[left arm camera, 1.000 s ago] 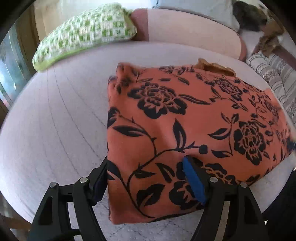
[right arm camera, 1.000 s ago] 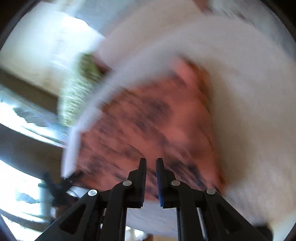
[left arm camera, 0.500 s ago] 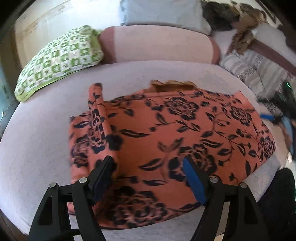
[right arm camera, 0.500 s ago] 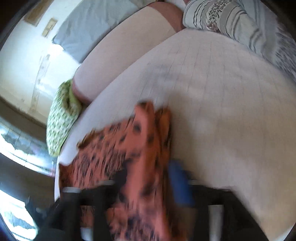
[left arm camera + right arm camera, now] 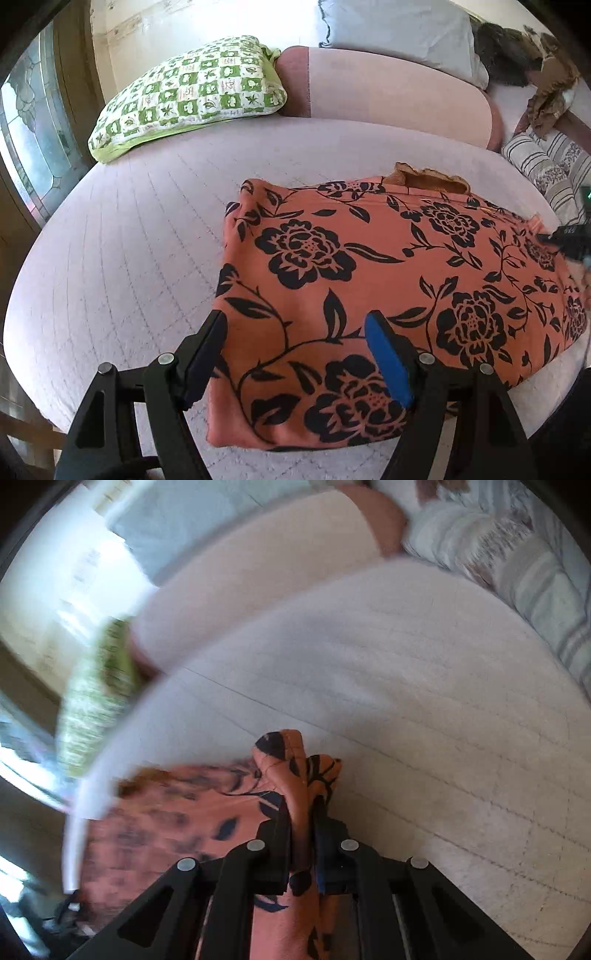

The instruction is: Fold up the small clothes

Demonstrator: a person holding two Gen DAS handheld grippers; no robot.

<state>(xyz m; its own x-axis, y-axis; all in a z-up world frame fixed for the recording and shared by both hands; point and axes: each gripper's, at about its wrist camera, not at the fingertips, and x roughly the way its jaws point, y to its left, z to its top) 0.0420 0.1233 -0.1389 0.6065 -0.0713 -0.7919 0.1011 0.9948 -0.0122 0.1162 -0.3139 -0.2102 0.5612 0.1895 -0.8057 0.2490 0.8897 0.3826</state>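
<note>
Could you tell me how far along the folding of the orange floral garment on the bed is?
Partly done. The orange floral garment already lies as a doubled rectangle on the bed, its left edge turned under. In hand: the right gripper is closing its jaws on a bunched edge of the cloth, while the left gripper hangs open above the near corner. Left: carrying that edge over for another fold, then smoothing.

Your right claw has caught the garment's edge; your left has lifted a little

A second ago your right claw hung pressed together and empty over the orange floral garment; half a second back it gaped wide across a raised ridge of cloth, and now its jaws are closing on that bunched edge (the fabric stands up between them). The upright fold on the garment's left side has dropped flat again, and your left claw sits slightly higher over the near corner.
</note>
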